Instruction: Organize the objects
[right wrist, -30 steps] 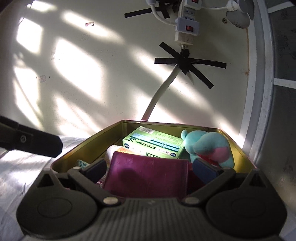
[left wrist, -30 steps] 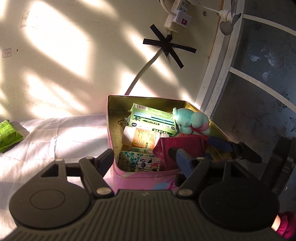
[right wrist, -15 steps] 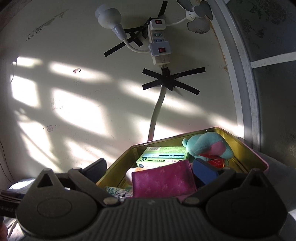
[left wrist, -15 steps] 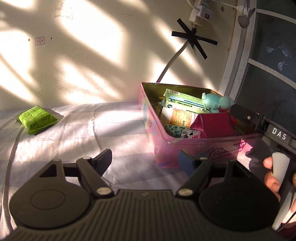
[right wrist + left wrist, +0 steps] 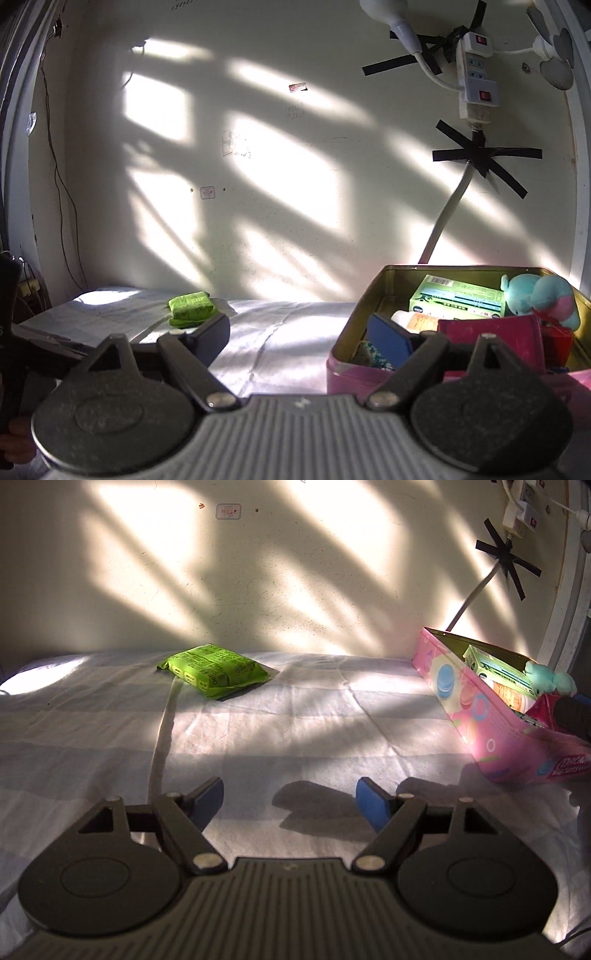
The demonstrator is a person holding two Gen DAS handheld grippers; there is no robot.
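Pink tin [image 5: 347, 373] already held most items; we saw only the green packet [image 5: 212, 670] left out on the cloth. Left gripper [image 5: 290, 801] gaped empty; right gripper [image 5: 303, 338] was closing, empty.

The pink tin [image 5: 476, 716] is taken as landmark. From the left wrist it is seen at the right edge, low over the cloth [image 5: 295, 720]. From the right wrist it is viewed closer, lower right [image 5: 343, 373]. The green packet [image 5: 212, 670] [image 5: 192, 303], left of it, is shared.
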